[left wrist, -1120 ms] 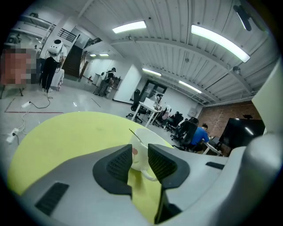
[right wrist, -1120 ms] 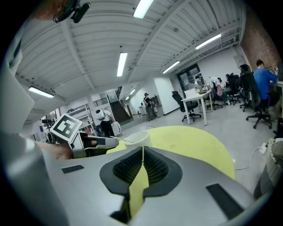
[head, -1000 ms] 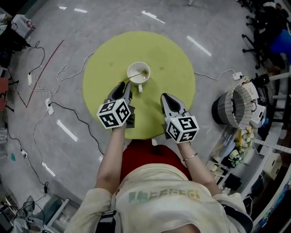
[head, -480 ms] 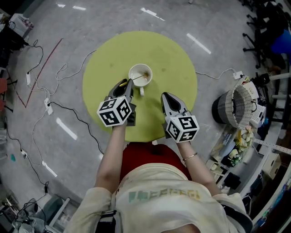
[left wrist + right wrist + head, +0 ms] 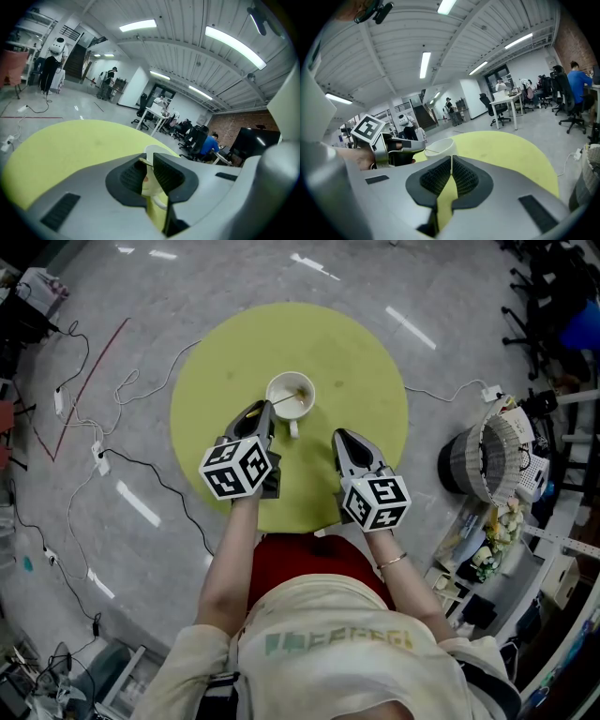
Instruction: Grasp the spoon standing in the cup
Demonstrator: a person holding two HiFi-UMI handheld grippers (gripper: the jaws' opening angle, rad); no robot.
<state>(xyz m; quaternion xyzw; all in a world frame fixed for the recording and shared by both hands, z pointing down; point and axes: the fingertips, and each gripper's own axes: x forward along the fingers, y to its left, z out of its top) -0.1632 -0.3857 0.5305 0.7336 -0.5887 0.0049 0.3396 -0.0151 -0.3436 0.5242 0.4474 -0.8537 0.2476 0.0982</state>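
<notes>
A white cup stands near the middle of the round yellow-green table. A spoon leans in it, its handle pointing toward me and to the left. My left gripper is at the handle's end. In the left gripper view its jaws stand a narrow gap apart, and the spoon handle spans that gap in front of the cup. My right gripper hovers right of the cup with its pads pressed together and nothing between them. The right gripper view shows the cup ahead.
Cables trail over the grey floor left of the table. A woven basket and cluttered items sit on the floor to the right. Office chairs stand at the far right. The table's front edge is just below both grippers.
My left gripper moved slightly forward onto the spoon handle a second ago and has held still since. The right gripper barely moved.
</notes>
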